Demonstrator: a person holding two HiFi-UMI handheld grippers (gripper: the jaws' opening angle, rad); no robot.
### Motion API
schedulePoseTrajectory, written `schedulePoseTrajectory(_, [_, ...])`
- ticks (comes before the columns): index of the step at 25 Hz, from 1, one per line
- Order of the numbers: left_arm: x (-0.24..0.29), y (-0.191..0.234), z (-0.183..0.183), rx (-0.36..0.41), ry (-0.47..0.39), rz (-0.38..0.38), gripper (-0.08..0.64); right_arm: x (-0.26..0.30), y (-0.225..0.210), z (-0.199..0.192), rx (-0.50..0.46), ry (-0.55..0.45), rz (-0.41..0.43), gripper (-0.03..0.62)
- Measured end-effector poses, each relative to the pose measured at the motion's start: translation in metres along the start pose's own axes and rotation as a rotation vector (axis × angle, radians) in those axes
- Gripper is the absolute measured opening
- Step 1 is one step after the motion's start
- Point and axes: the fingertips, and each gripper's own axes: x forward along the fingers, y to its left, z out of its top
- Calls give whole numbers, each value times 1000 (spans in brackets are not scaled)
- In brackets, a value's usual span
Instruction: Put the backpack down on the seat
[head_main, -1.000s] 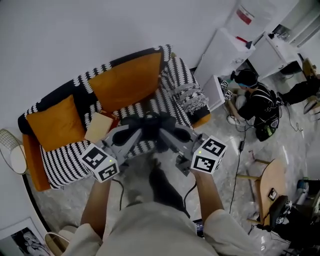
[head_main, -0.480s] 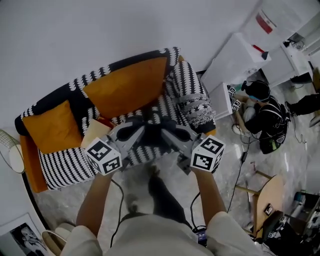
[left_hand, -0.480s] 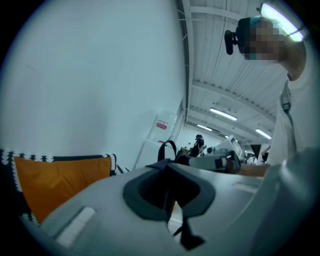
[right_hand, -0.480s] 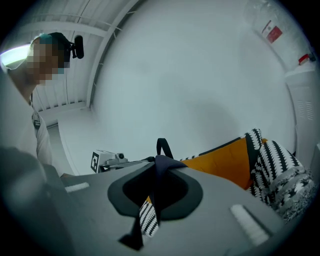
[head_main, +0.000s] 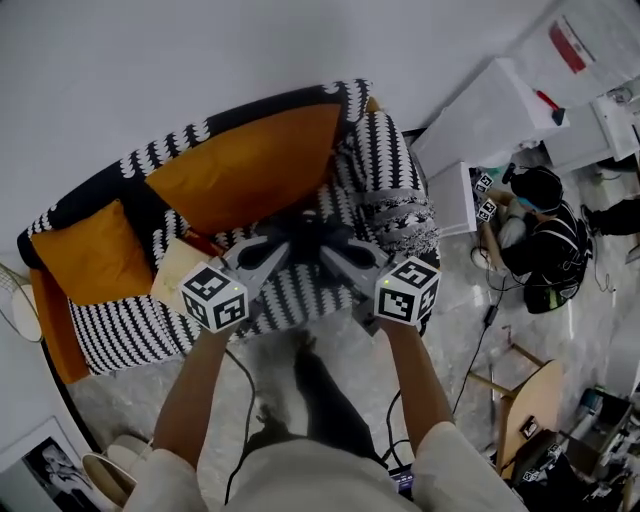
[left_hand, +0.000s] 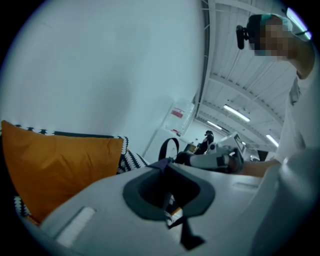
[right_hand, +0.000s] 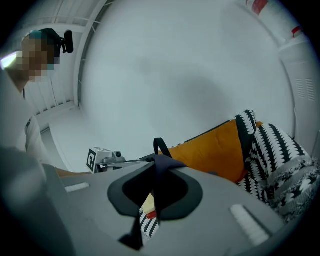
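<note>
The left tool and right tool are each clamped shut on a thin dark strap of the backpack, which hangs between them over the striped sofa seat, so I judge a strap could slip from those narrow grips, or a release near the front edge could tip it onto the floor.

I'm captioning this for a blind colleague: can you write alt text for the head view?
Seen from above, a person's left claw and right claw both grip a dark backpack over the black-and-white striped sofa seat, beside orange cushions. A second person crouches on the floor at right.
</note>
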Motion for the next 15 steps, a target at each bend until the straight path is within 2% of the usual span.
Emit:
schedulePoseTrajectory(4, [24, 35, -11, -37, 3, 26, 2, 19, -40, -3, 17, 33, -22, 26])
schedulePoseTrajectory(10, [56, 81, -27, -43, 19, 82, 3, 44, -90, -9, 49, 67, -32, 28])
schedulePoseTrajectory(15, [74, 104, -24, 33, 24, 139, 3, 55, -116, 9, 46, 5, -47, 29])
